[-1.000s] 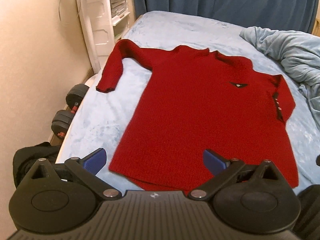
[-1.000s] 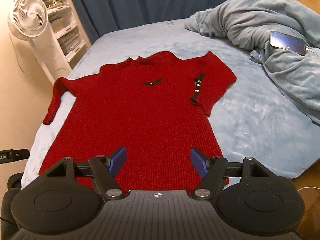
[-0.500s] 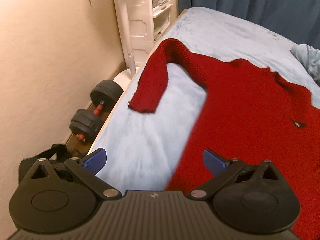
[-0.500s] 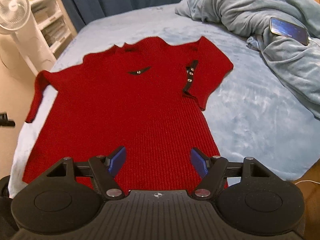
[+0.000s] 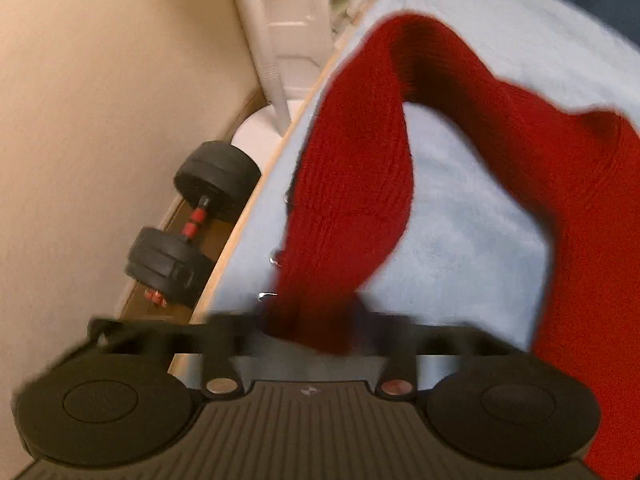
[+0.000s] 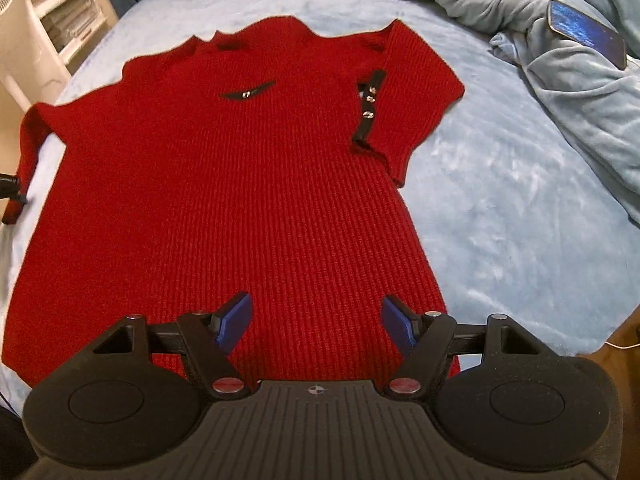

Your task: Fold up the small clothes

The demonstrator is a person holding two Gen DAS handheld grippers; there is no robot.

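Red ribbed knit covers most of the bed point(image 6: 500, 208): the sweater point(image 6: 224, 184) lies flat on the pale blue bed cover, neck toward the far end, hem toward the right gripper point(image 6: 316, 322). The sweater's right sleeve point(image 6: 412, 96) is folded in against the body, with a black strap and small metal studs along its inner edge. A small black tab with a metal ornament sits on the chest, just below the neck.

The right gripper hovers over the hem, its blue fingers point(image 6: 234, 320) spread wide apart with only knit showing between them; whether they touch the cloth cannot be told.

The left sleeve point(image 5: 352, 200) runs from the shoulder along the bed's left edge and down into the left gripper point(image 5: 316, 332). That view is blurred, but the fingers look drawn close together around the sleeve's cuff end, with the red cloth bunched between them. In the right wrist view a dark part of the left gripper shows at the far left edge, at the cuff.

Beyond the sweater's right sleeve a rumpled grey-blue blanket point(image 6: 540, 28) is heaped on the bed, with a phone point(image 6: 586, 34) lying on it. Off the bed's left edge, a black dumbbell point(image 5: 192, 228) lies on the floor by the wall, near a white fan stand point(image 5: 264, 40).
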